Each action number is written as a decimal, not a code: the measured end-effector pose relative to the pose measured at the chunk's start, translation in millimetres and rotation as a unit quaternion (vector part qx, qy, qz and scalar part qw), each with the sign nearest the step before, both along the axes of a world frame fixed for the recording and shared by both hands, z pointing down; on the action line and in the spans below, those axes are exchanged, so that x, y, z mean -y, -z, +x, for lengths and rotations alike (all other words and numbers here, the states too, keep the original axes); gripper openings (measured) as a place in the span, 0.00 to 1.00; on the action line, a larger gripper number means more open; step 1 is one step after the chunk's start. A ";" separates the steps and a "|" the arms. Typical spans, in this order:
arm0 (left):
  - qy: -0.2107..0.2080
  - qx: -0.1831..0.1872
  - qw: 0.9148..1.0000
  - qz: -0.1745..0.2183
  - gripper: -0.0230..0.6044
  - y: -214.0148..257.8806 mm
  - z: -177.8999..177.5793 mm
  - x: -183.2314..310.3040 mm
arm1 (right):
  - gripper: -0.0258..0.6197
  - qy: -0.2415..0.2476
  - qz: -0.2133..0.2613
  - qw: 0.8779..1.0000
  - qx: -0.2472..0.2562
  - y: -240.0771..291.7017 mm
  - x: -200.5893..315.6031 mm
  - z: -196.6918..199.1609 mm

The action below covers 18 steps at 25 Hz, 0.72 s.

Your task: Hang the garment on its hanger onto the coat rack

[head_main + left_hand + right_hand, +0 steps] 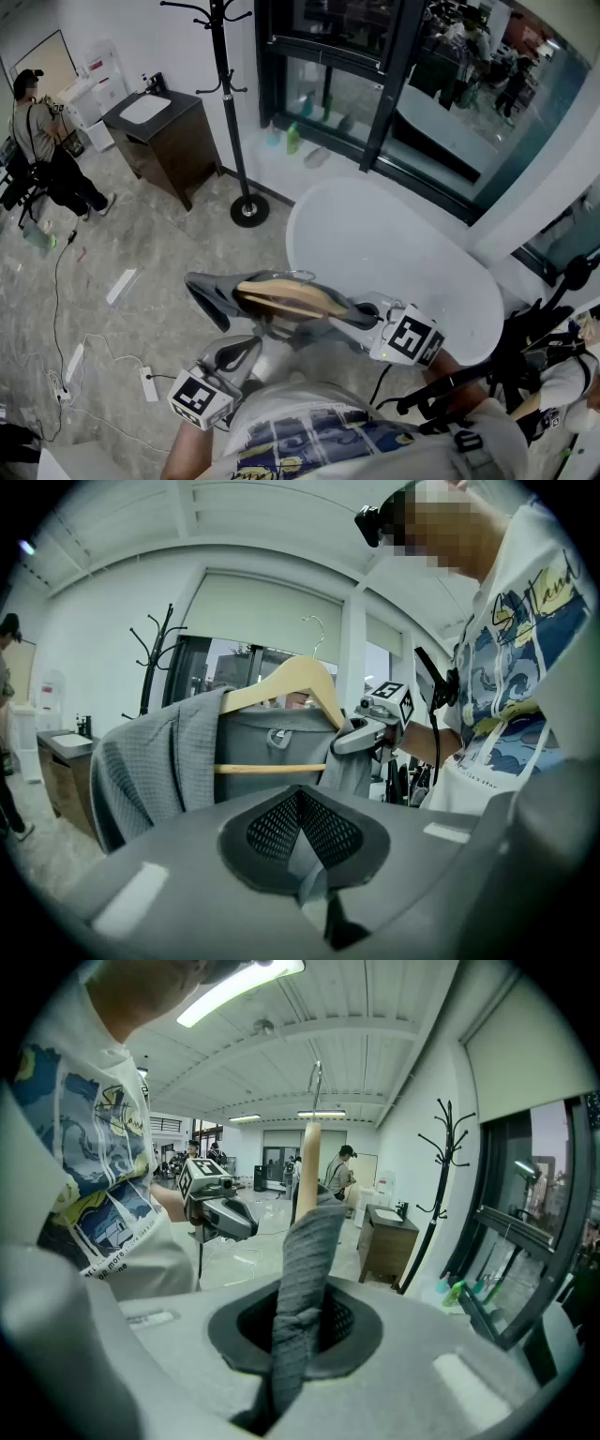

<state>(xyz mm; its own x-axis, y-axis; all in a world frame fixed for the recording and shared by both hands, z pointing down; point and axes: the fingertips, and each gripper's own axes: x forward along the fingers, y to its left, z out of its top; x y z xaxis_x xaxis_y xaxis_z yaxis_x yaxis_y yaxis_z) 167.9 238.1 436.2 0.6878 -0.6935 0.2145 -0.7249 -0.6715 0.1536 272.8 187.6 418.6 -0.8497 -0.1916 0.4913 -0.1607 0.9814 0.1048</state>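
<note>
Nearest, the left claw (305,841) is closed on a fold of the grey garment (150,761). The right claw (298,1321) likewise pinches a twisted rope of the same cloth. The garment hangs between them on its wooden hanger (291,679), held in the air above the floor (159,272), with the wire hook (317,630) free.

Risk, as I judge it: I grip cloth only, never the wood. The hanger may tilt or slide out of the shoulders, and the hook may swing away from a prong as I reach.

The coat rack (231,112) stands well apart, by the window. It is slim on a round base and may rock if knocked. The white desk (394,244) bulks on my right, and a power strip (148,382) lies on the floor to my left. A vanity cabinet (173,141) sits beside the rack, and a person (42,141) stands far left.
</note>
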 end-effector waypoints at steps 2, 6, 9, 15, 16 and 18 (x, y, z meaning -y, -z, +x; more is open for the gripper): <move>0.001 0.001 1.000 -0.001 0.04 5.9 1.7 3.8 | 0.05 0.002 0.001 1.000 -0.003 0.4 1.7 -0.1; -0.005 0.002 1.000 0.000 0.04 8.1 6.6 7.4 | 0.05 0.001 0.002 1.000 -0.006 -1.9 3.4 3.3; -0.011 0.002 1.000 0.001 0.04 1.9 9.8 8.6 | 0.05 -0.001 0.001 1.000 -0.006 -4.0 3.7 7.3; -0.015 0.003 1.000 0.009 0.04 3.8 13.1 14.7 | 0.05 -0.002 -0.013 1.000 -0.002 -6.6 8.1 8.4; -0.012 0.002 1.000 0.009 0.04 5.9 13.3 15.0 | 0.05 -0.001 -0.016 1.000 -0.001 -6.6 9.9 8.4; -0.008 0.001 1.000 0.002 0.04 2.0 9.6 14.5 | 0.05 0.001 -0.018 1.000 0.000 -5.1 16.2 6.1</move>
